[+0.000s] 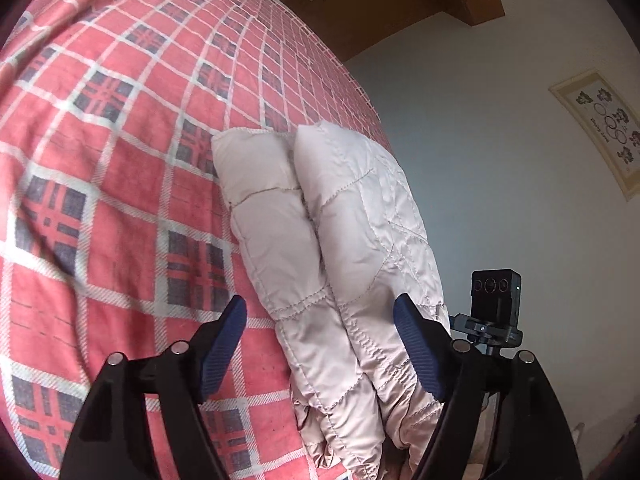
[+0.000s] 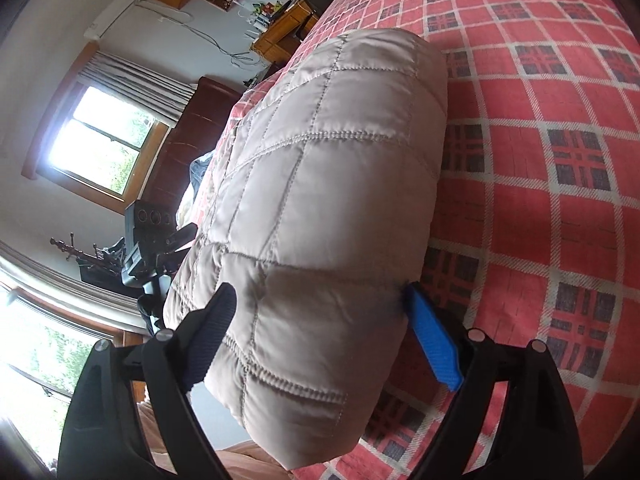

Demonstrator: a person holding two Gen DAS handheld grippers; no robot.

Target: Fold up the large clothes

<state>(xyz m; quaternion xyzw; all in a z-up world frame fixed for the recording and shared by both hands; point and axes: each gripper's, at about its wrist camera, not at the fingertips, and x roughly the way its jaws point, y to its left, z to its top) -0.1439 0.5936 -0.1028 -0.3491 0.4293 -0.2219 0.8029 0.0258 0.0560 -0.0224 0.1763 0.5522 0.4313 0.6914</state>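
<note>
Pale beige quilted jacket [image 1: 320,240], apparently folded double, lies on the bed.

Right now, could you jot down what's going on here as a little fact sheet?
place: bed with a red plaid cover
garment: pale quilted coat, folded into a thick bundle, lying on the bed
left gripper: open, jaws either side of the coat's two padded folds
right gripper: open, wide around the end of the bundle; one blue pad touches it
other gripper's camera: seen beyond the coat
room: window with curtains, wooden shelves, white wall
</note>
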